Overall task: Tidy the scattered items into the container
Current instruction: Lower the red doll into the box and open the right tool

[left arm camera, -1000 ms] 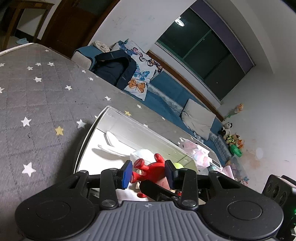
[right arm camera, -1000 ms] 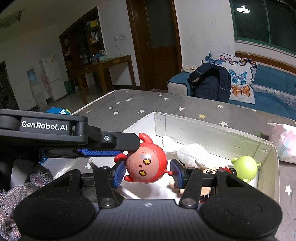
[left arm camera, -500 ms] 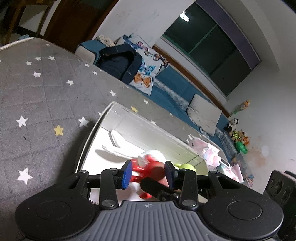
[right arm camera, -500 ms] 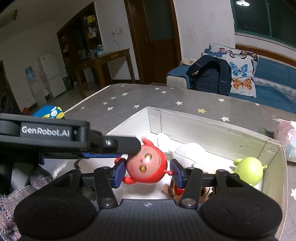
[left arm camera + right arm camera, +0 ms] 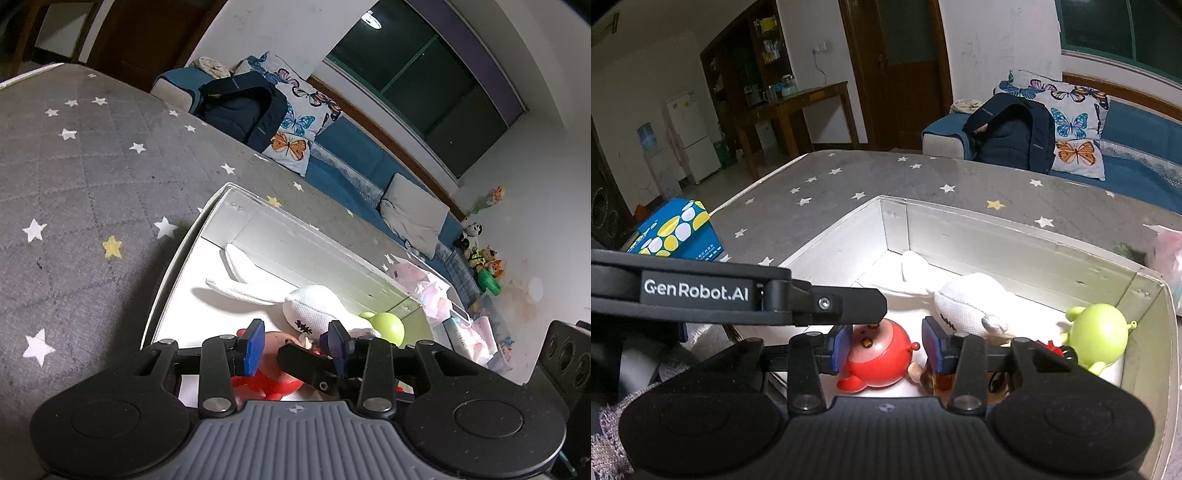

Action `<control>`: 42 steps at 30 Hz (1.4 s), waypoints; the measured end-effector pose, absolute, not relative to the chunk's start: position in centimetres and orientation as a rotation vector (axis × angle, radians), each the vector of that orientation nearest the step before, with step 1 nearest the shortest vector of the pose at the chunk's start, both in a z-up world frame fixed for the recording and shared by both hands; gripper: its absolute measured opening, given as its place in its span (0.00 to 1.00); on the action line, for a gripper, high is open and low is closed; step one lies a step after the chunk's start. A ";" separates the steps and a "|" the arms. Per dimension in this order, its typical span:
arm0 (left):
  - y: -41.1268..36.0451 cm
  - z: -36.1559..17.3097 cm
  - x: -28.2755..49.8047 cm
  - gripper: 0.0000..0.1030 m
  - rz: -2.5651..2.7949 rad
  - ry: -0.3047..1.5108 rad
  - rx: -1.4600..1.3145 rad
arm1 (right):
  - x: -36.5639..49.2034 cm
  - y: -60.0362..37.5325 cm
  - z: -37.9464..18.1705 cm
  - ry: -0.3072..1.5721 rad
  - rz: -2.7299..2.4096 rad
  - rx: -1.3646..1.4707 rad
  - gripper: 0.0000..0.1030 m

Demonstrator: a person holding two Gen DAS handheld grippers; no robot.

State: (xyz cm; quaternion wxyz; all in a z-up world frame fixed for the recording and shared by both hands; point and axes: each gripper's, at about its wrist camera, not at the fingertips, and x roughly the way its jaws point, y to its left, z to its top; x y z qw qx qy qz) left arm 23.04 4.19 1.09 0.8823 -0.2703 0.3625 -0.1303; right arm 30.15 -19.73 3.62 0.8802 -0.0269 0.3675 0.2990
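A red round-headed toy figure (image 5: pixel 878 354) lies on the floor of the white open box (image 5: pixel 997 230), below my right gripper (image 5: pixel 886 345), whose jaws are open around it without gripping. The toy also shows in the left wrist view (image 5: pixel 271 376) under my left gripper (image 5: pixel 295 345), which is open and empty above the box (image 5: pixel 295 236). Inside the box lie a white plush rabbit (image 5: pixel 967 301), a green round figure (image 5: pixel 1097 334) and a small doll, partly hidden behind the right finger. The rabbit (image 5: pixel 314 308) and green figure (image 5: pixel 388 325) show in the left wrist view.
The box sits on a grey star-patterned mattress (image 5: pixel 849 184). A blue and yellow dotted carton (image 5: pixel 676 230) lies at its left edge. A pink packet (image 5: pixel 424 284) lies beyond the box. A sofa with a dark backpack (image 5: pixel 1012 133) and butterfly pillows stands behind.
The red toy has left my right gripper's jaws and dropped onto the box floor. Both grippers have risen a little above the box.
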 end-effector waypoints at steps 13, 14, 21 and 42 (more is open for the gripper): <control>3.9 2.1 21.9 0.39 -0.251 0.728 -0.508 | 28.8 -20.3 4.4 0.743 0.602 -0.060 0.42; 3.8 2.3 21.7 0.39 -0.248 0.723 -0.495 | 28.5 -20.4 4.5 0.740 0.599 -0.060 0.43; 3.3 3.0 20.1 0.39 -0.232 0.702 -0.415 | 27.1 -21.1 4.8 0.725 0.583 -0.049 0.49; -0.1 4.2 14.6 0.39 -0.141 0.673 -0.176 | 21.0 -24.0 5.9 0.647 0.498 -0.044 0.70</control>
